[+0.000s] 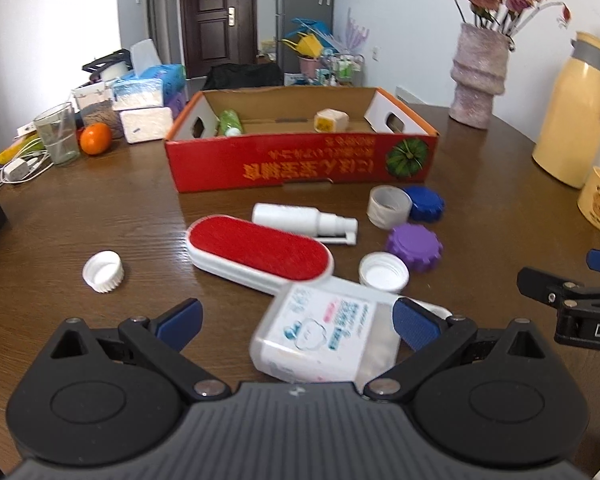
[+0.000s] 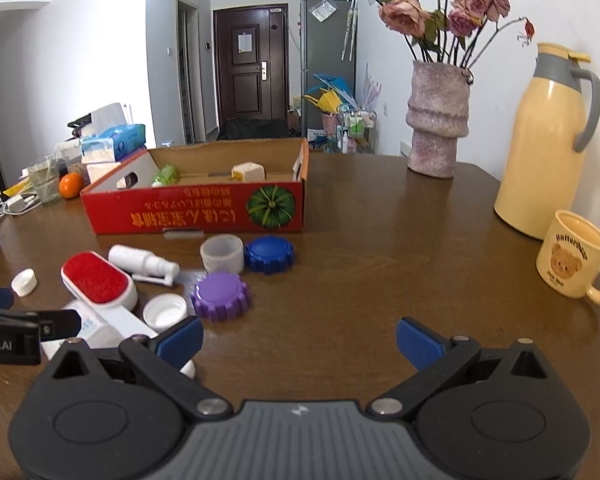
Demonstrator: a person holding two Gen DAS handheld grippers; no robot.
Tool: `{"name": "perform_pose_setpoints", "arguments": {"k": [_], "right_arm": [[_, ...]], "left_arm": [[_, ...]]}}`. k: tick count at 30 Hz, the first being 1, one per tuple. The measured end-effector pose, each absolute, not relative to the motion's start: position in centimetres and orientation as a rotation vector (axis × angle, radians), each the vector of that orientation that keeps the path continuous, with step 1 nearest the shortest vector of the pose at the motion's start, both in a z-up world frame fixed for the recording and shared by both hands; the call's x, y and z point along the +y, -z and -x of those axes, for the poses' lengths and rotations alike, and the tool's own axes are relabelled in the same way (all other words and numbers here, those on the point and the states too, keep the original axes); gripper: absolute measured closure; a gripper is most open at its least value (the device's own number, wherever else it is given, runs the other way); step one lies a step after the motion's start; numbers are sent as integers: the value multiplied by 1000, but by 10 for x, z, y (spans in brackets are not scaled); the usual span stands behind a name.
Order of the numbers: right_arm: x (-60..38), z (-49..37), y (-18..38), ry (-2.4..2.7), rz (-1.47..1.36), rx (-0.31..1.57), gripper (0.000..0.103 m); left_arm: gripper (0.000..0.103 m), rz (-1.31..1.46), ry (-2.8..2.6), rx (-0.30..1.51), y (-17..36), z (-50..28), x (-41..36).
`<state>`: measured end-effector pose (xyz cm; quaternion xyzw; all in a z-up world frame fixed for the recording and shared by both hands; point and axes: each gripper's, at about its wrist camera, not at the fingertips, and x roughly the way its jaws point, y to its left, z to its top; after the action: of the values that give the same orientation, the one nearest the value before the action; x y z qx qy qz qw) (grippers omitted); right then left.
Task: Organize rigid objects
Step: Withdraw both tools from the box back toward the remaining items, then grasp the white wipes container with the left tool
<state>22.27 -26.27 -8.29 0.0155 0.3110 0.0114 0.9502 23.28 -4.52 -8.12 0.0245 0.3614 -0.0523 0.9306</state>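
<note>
Two grippers are held low over a brown wooden table [image 2: 380,220]. The left gripper [image 1: 296,322] is spread wide, and a white labelled bottle [image 1: 320,340] lies tilted between its blue fingers [image 1: 414,320]; the right-hand pad appears to sit against the bottle's edge, while the other pad is well apart from it, so nothing is clamped. The right gripper [image 2: 300,340] is likewise spread wide over bare wood, with nothing between its pads. Just beyond the bottle, a red-faced lint brush [image 1: 260,252] is seen, with a white spray bottle [image 1: 304,220] lying on its side behind it. A purple cap [image 2: 220,296], a blue cap [image 2: 269,254], a translucent ring-shaped cup [image 2: 222,254] and an upturned white cap [image 2: 165,312] are grouped nearby, and another white cap [image 1: 103,271] rests apart to the left. A red cardboard box [image 1: 300,160] stands farther back, holding a green bottle [image 1: 230,122] and a cream cube-shaped item [image 1: 330,120].
</note>
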Motion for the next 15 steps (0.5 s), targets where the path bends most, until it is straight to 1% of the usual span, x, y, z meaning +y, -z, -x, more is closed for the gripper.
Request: {"name": "perform_pose_setpoints", "arguments": {"k": [15], "right_arm": [[-277, -226, 99, 3, -53, 679, 0]], "left_arm": [[0, -140, 144, 795, 112, -248, -65]]}}
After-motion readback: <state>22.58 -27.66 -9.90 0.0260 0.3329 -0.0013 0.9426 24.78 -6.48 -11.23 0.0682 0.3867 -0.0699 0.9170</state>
